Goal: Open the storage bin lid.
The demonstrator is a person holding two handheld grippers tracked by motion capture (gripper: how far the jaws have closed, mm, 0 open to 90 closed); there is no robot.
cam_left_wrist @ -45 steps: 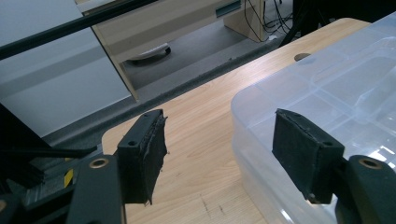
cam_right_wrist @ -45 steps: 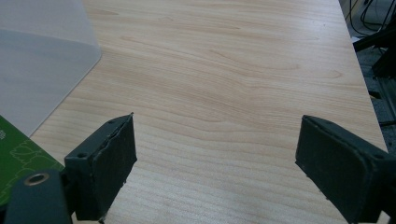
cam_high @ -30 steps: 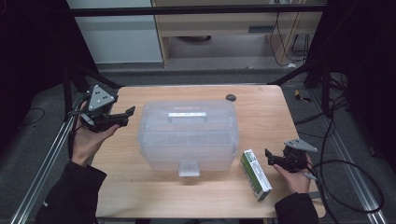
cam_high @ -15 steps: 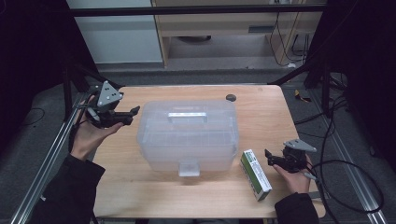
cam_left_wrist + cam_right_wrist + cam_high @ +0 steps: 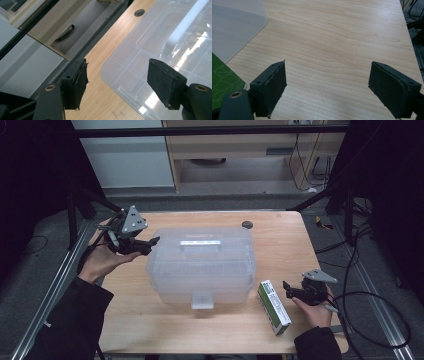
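A clear plastic storage box [image 5: 200, 265] with a lid handle and a front latch sits in the middle of the wooden table [image 5: 280, 240]. My left gripper [image 5: 150, 242] hovers open at the box's far left corner, and its own view looks down on the lid corner [image 5: 140, 67] between the spread jaws. A green and white carton [image 5: 273, 307] lies flat to the right of the box. My right gripper [image 5: 288, 290] rests open just right of the carton, with bare wood between its jaws and the carton's green edge [image 5: 222, 82] at the left.
A small dark round hole [image 5: 247, 224] marks the table's far edge behind the box. Cabinets and a drawer front [image 5: 62, 30] stand beyond the table. Cables [image 5: 370, 310] trail off the right side. Metal frame rails run along both sides.
My left gripper has moved right and forward toward the box's far left corner. The right gripper and the carton have stayed put.
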